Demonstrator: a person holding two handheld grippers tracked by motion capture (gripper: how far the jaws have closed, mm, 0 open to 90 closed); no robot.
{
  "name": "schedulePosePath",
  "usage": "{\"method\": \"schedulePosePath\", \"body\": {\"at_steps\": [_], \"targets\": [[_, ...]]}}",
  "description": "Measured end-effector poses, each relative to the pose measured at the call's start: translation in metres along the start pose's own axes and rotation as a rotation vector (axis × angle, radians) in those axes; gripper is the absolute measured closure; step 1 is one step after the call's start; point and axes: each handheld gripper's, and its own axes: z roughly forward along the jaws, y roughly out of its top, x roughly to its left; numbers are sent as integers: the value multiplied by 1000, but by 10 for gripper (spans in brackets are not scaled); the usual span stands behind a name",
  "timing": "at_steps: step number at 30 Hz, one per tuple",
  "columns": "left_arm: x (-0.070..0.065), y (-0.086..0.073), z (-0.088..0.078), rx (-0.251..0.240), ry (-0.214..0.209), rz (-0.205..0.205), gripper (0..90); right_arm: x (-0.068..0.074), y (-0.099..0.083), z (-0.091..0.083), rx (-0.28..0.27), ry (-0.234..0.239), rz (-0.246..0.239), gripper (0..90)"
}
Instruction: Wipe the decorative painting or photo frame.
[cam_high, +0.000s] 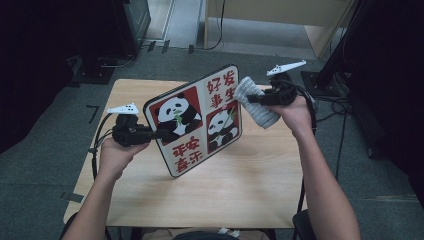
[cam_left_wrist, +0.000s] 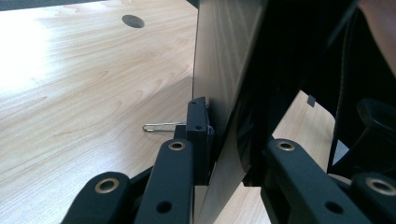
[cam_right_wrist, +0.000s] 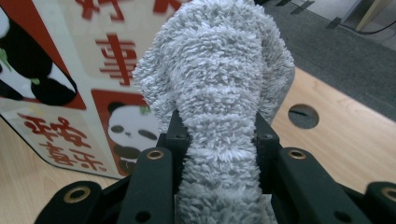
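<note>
A flat board (cam_high: 200, 117) printed with pandas and red characters is held upright and tilted above the wooden table (cam_high: 240, 180). My left gripper (cam_high: 167, 134) is shut on the board's lower left edge. In the left gripper view the board (cam_left_wrist: 219, 70) runs edge-on between the pinched jaws of my left gripper (cam_left_wrist: 229, 140). My right gripper (cam_high: 252, 99) is shut on a grey fluffy cloth (cam_high: 257, 107) beside the board's upper right edge. In the right gripper view the cloth (cam_right_wrist: 219, 79) bulges out of my right gripper (cam_right_wrist: 217, 135) in front of the board's printed face (cam_right_wrist: 60, 70). Whether cloth and board touch I cannot tell.
A round cable hole (cam_right_wrist: 303, 115) is cut in the tabletop near the far edge. A thin bent wire (cam_left_wrist: 161, 126) sticks out beside the left jaw. Black stands and cables (cam_high: 345, 75) crowd the floor at the right, and dark equipment (cam_high: 115, 35) stands behind the table at the left.
</note>
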Motion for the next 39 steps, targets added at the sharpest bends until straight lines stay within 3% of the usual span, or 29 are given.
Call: {"method": "schedulePosePath", "body": {"at_steps": [13, 18, 25, 39], "targets": [[2, 0, 0, 3, -11, 16, 787, 19, 61, -18, -69, -31, -76, 686], [3, 1, -1, 4, -18, 21, 788, 20, 76, -15, -80, -48, -76, 681], [6, 1, -2, 8, -32, 20, 786, 21, 76, -2, -51, -34, -78, 686], [7, 1, -2, 16, -40, 23, 785, 17, 65, 5, -32, -17, -62, 689]]}}
